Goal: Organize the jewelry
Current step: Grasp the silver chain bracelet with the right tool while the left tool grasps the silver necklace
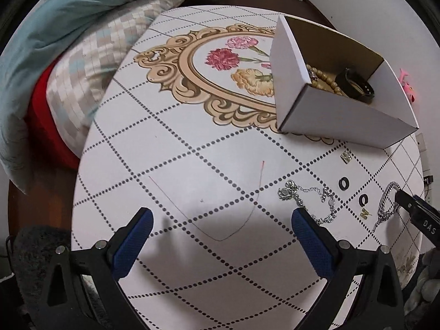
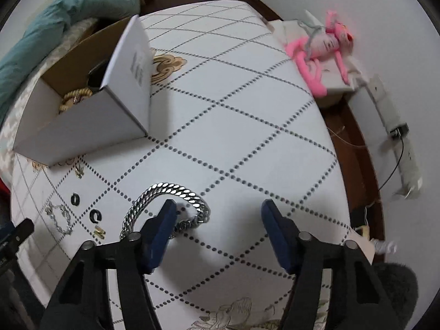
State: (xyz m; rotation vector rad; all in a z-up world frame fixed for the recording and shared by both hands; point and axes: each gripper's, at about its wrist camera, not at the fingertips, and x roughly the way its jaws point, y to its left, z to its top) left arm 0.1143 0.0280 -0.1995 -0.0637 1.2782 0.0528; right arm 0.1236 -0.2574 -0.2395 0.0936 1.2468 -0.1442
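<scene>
My jaws stood spread; my right gripper [image 2: 218, 211] needed shifting left to straddle the curb-chain bracelet [image 2: 167, 209] squarely near the table [image 2: 247, 126] edge.

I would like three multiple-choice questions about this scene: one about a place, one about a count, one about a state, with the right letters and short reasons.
1. Where is the wooden bead bracelet?
A. in the white box
B. on the table
C. in a gripper

2. How many black rings lie on the table?
A. one
B. two
C. four

3. How is the right gripper?
A. shut on the silver chain bracelet
B. open
C. out of view

Answers: 1 A, beads show inside the box; 2 B, two rings lie near the chain; 3 B, its fingers stand wide apart.
</scene>
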